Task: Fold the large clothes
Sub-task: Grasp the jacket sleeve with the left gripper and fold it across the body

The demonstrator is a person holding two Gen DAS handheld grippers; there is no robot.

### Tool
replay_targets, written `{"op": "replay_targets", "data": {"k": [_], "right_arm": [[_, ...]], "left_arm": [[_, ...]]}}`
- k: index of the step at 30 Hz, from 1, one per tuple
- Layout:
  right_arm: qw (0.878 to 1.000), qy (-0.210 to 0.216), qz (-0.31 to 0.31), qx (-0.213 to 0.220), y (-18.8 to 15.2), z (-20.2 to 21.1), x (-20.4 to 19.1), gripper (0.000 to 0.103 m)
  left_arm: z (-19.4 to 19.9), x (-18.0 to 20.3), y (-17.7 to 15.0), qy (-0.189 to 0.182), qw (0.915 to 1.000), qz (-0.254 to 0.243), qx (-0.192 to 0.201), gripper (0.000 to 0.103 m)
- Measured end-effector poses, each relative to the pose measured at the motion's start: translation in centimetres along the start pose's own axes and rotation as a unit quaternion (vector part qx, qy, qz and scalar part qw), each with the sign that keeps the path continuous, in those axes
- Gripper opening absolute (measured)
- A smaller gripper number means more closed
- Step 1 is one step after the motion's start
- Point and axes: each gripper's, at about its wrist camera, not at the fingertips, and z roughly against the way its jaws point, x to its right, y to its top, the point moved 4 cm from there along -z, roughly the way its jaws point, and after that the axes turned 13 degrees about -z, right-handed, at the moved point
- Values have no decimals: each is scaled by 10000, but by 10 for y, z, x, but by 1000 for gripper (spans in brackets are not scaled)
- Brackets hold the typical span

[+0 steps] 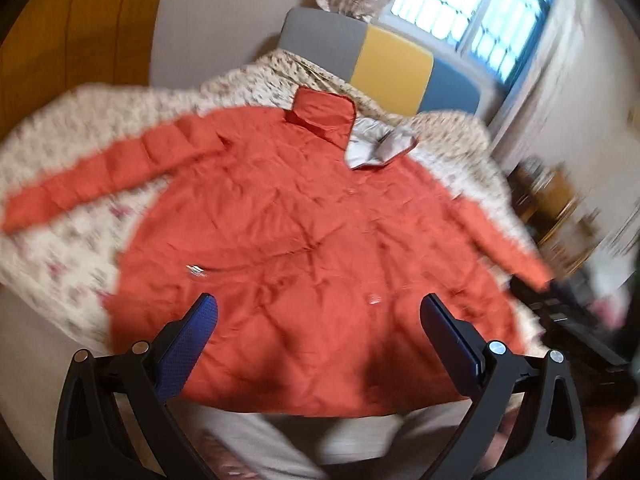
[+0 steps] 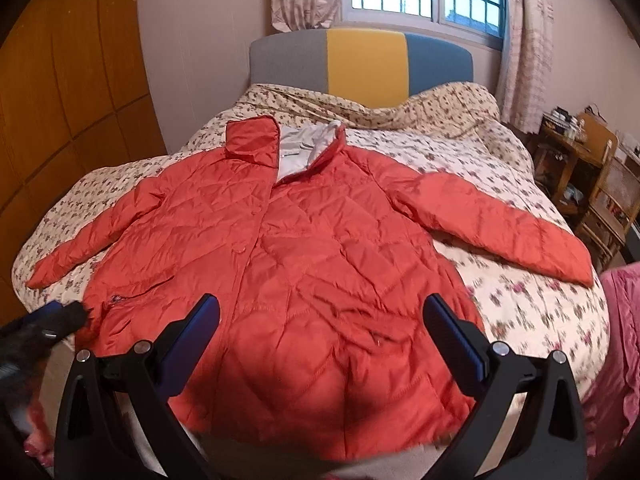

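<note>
A large orange-red quilted jacket (image 2: 304, 248) lies flat, front up, on the bed, with both sleeves spread out and the grey lining showing at the collar (image 2: 304, 148). It also shows in the blurred left wrist view (image 1: 304, 240). My right gripper (image 2: 320, 312) is open and empty, above the jacket's hem. My left gripper (image 1: 318, 312) is open and empty, above the hem too. The left gripper shows in the right wrist view (image 2: 56, 316) at the jacket's lower left edge.
The bed has a floral cover (image 2: 520, 280) and a grey, yellow and blue headboard (image 2: 366, 64) under a window. A wooden wardrobe (image 2: 60, 120) stands left. Wooden chairs and a cluttered table (image 2: 592, 184) stand right. Pink fabric (image 2: 616, 340) lies at the right edge.
</note>
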Motion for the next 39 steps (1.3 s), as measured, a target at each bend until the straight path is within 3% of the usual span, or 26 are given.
{"op": "replay_targets", "data": {"k": [1,3,7,11,14,16,21,24,26,28,33,39], "right_arm": [[9999,-65,65,40,3,-11,-1,101],[9998,-132,134,100,9,-29,-2,101],[9994,-203,212,190,28,-67,-2,101],[9981,-450,326,280,52,-106,3,101],[9965,-723,322,274,69,-142,16,101],[9952,-915,287,212,76,-165,26,101],[9899,-1407,35,-169,66,-213,57,101],[9901,-1277,-229,-532,54,-233,73,101],[9904,-1235,-312,-534,55,-232,77,101],[9902,-1271,-262,-520,54,-233,77,101],[9898,-1293,-242,-549,55,-236,78,101],[9886,-1367,-180,-597,51,-236,71,101]], "left_arm": [[-1,-9,-1,-119,9995,285,80,100],[-3,-31,-4,7,9967,793,177,100],[-7,-75,-2,832,9905,1084,135,100],[-10,-128,3,1713,9771,1244,222,100],[-16,-164,4,1645,9773,1302,306,100],[-21,-193,4,1593,9726,1642,419,100],[-28,-257,-1,2042,9480,2407,407,100],[-28,-285,-8,2069,9335,2886,501,100],[-27,-296,-10,2113,9263,3061,601,100],[-28,-300,-10,2075,9250,3104,697,100],[-30,-321,-10,2192,9053,3517,930,100],[-20,-290,7,2496,9062,3171,1259,100]]}}
